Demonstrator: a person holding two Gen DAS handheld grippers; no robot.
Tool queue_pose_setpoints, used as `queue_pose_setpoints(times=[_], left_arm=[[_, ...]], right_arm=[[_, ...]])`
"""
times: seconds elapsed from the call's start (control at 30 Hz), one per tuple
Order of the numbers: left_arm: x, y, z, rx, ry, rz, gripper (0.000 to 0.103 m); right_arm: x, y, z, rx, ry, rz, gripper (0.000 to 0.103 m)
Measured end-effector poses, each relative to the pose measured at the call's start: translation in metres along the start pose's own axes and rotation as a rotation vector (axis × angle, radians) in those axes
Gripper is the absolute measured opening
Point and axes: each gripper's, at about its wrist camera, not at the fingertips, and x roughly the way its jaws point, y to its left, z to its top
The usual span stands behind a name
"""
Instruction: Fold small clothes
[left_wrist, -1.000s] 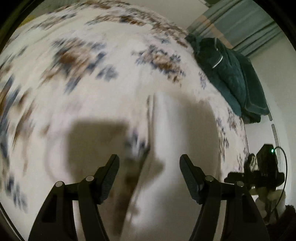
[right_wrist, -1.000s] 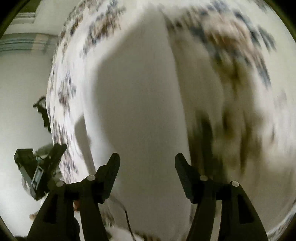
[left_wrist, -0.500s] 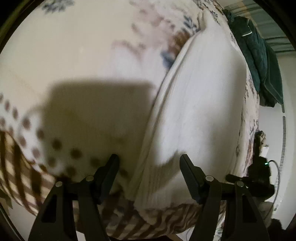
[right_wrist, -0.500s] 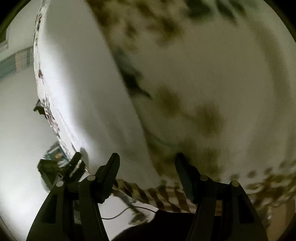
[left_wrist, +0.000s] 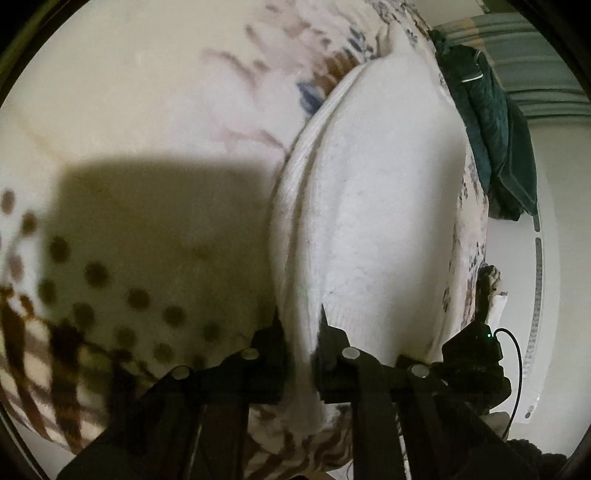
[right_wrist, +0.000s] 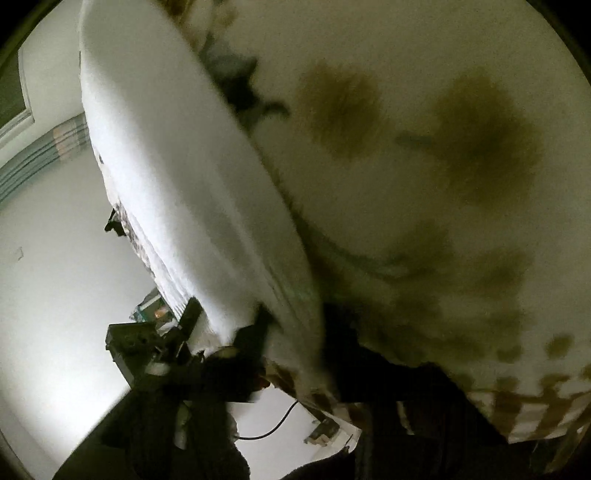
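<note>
Both grippers are pinched on the near hem of the same white garment: the left gripper (left_wrist: 301, 325) has its jaws nearly together on the ribbed edge, and the right gripper (right_wrist: 295, 325), blurred, looks clamped on the opposite corner of that hem. Beneath lies the bedspread (left_wrist: 147, 110), floral with dotted and checked borders, reaching off to the far side. On it the garment (left_wrist: 376, 206) stretches away from both tools, its long axis running straight ahead, near edge at the bed's front. Neither hand is clearly nearer. My guess: the hem gets carried forward over the far end. A green jacket (left_wrist: 495, 122) sits well beyond.
</note>
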Motion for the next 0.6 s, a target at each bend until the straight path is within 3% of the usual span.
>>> queue_pose_setpoints(times=[0.1,0.3,0.6], left_arm=[[-0.008,-0.004,-0.001,0.003,-0.019,0.002,0.009],[-0.032,-0.024,0.004,0.014,-0.027,-0.018,0.009],[-0.072,-0.085,0.056,0.105,-0.124,-0.064,0.009]], right_arm=[[-0.004,0.005,-0.004,-0.017,-0.020,-0.004,0.011],[-0.021,0.032,-0.017,-0.078,-0.047,0.021,0.010],[-0.085,0.103,-0.006,-0.197,-0.168,0.062,0.010]])
